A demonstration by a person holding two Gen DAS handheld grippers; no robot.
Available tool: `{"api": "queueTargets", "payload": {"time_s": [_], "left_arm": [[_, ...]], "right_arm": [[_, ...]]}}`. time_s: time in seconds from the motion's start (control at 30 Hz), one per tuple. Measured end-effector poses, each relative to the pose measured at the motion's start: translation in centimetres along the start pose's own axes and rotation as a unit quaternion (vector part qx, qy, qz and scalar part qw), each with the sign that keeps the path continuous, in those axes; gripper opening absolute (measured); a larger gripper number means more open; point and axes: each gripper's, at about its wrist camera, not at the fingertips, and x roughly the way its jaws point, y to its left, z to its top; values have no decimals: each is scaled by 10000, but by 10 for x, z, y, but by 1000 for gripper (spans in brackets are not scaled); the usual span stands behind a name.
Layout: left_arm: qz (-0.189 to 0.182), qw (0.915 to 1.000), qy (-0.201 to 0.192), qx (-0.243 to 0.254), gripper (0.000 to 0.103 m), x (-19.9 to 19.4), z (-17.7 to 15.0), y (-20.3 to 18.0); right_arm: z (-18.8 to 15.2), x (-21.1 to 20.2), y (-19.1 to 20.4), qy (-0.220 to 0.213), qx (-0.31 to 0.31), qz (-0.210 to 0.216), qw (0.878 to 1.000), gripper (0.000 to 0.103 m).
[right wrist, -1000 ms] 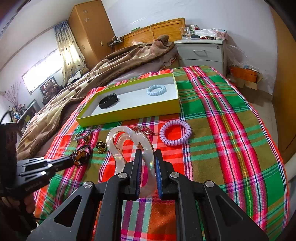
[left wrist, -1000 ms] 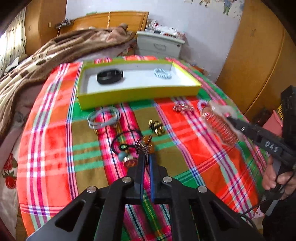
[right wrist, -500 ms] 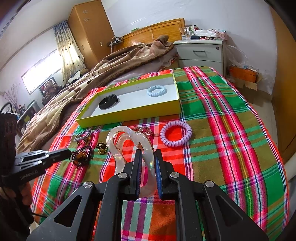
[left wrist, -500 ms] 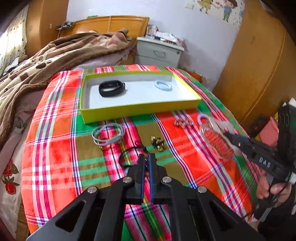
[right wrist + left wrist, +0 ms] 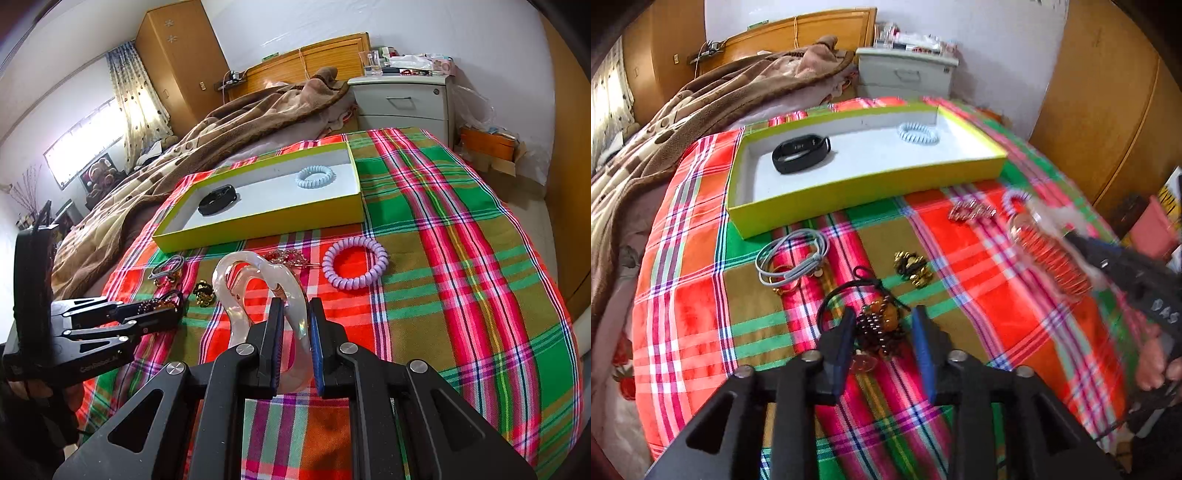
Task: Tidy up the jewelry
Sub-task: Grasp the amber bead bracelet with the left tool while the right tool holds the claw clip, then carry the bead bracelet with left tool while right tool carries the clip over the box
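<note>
Plaid bedspread covers the bed: at its near edge, the left gripper has jaws opening around a dark beaded bracelet; the right gripper clamps a clear hair claw. Farther back sits a yellow box.

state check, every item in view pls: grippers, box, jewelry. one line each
left gripper: fingers opening, bead bracelet between them
right gripper: shut on clear bangle
bead bracelet: lying on the cloth
clear bangle: held upright
yellow box: open, no lid
black band: in box, left end
pale blue coil tie: in box, right end
purple coil tie: on cloth, outside box
grey cord loops: on cloth, outside box
</note>
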Motion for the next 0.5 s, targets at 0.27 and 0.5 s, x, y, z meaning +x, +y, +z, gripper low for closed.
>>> {"api": "queueTargets", "payload": {"time_s": [0.27, 0.5], "left_arm": [[-5, 9998, -200, -56, 21, -12, 4, 6], [-260, 9981, -456, -310, 21, -30, 18, 18]], "right_arm": [[6, -1, 1, -51, -16, -9, 10000, 14], [20, -1, 5, -136, -70, -53, 9999, 14]]}}
